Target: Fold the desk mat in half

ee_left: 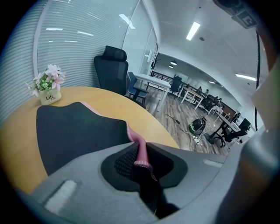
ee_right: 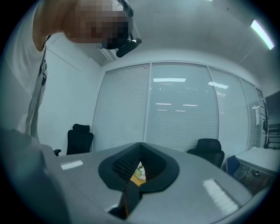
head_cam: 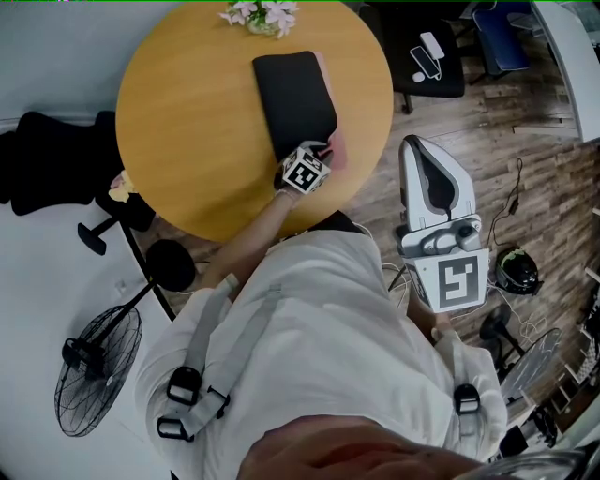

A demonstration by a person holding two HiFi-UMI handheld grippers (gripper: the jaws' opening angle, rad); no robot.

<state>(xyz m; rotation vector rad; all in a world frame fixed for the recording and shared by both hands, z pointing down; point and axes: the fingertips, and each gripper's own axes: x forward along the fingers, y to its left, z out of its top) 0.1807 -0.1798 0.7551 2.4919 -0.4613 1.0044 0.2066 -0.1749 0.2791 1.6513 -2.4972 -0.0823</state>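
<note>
The desk mat (head_cam: 292, 98) lies folded on the round wooden table (head_cam: 187, 141), black side up, with its pink underside showing along the right edge. My left gripper (head_cam: 324, 153) is at the mat's near right corner. In the left gripper view the left gripper (ee_left: 140, 158) is shut on the mat's (ee_left: 74, 127) edge, and a pink strip (ee_left: 141, 148) is pinched between the pads. My right gripper (head_cam: 420, 150) is held beside the person, off the table and over the floor. The right gripper (ee_right: 139, 168) is shut with nothing in it.
A small pot of flowers (head_cam: 262, 14) stands at the table's far edge, just beyond the mat. Black office chairs (head_cam: 422, 47) stand around the table. A floor fan (head_cam: 94, 361) is at the lower left, and a dark helmet-like object (head_cam: 516, 272) lies on the wooden floor at right.
</note>
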